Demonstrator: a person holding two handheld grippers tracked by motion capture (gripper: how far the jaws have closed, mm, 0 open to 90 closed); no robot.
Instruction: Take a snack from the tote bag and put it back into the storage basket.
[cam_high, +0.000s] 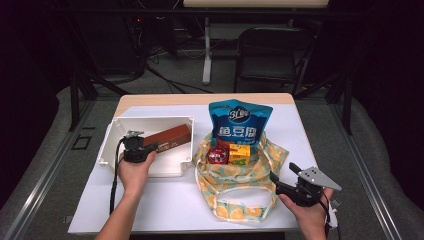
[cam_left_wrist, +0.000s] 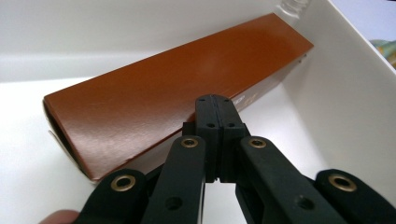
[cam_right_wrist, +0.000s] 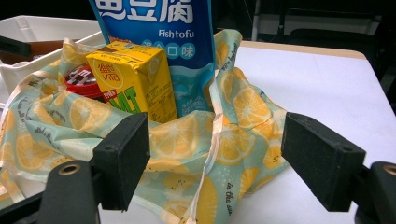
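High view first: the white plastic bin (cam_high: 114, 134) sits on the table (cam_high: 165, 210) at about nine o'clock from the centre; inside it a brown rectangular carton (cam_high: 169, 138) lies slantwise, its far end toward one o'clock; the left gripper (cam_high: 150, 148) reaches into the bin from six o'clock, its tips at the carton's near end; in the left gripper view the jaws are pressed together with nothing between them, their tips (cam_left_wrist: 213, 100) right at the lower edge of the carton (cam_left_wrist: 154, 88), though whether they touch it I cannot tell; the bin's white wall (cam_left_wrist: 345, 93) rises at three o'clock.

At the centre of the table a lemon-print cloth bag (cam_high: 240, 175) lies open, holding a blue Fishtofu pouch (cam_high: 239, 125), a yellow drink carton (cam_high: 239, 153) and a red round tin (cam_high: 218, 155); the right gripper (cam_high: 284, 178) hovers at four o'clock from the bag; its jaws stand wide apart and empty (cam_right_wrist: 215, 163), the cloth bag (cam_right_wrist: 233, 140) just beyond them at twelve o'clock, the drink carton (cam_right_wrist: 133, 79) at eleven.
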